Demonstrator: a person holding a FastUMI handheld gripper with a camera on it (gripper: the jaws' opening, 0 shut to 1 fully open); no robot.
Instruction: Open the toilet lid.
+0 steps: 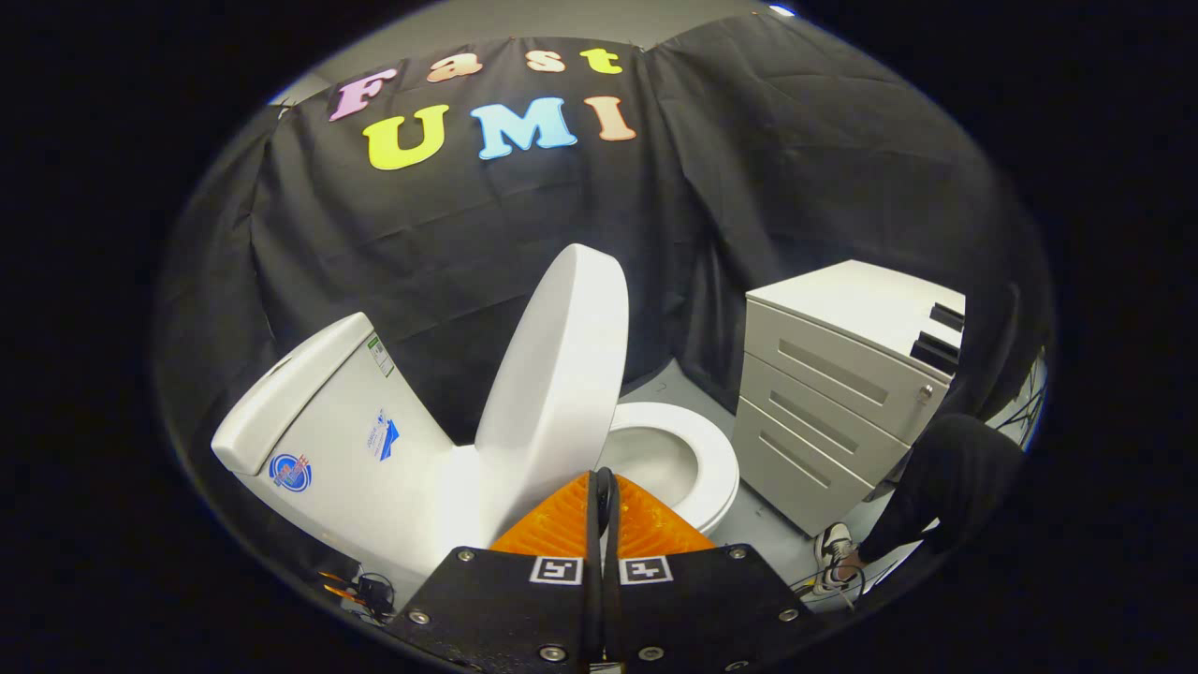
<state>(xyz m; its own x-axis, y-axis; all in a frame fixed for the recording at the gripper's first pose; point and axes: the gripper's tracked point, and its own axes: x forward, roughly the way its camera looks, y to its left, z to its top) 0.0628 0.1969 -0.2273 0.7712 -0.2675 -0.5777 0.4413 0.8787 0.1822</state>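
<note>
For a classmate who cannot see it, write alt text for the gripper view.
A white toilet lid stands raised above the open seat, with the tool just before it, fingers closed together on nothing. The tank sits behind the lid; a drawer cabinet stands beside the bowl.

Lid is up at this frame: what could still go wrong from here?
1. The lid stands raised but short of the tank; if it isn't past its balance point, it could drop back onto the seat.
2. The tongs are closed right by the lid's edge; pulling away carelessly might drag it forward.
</note>
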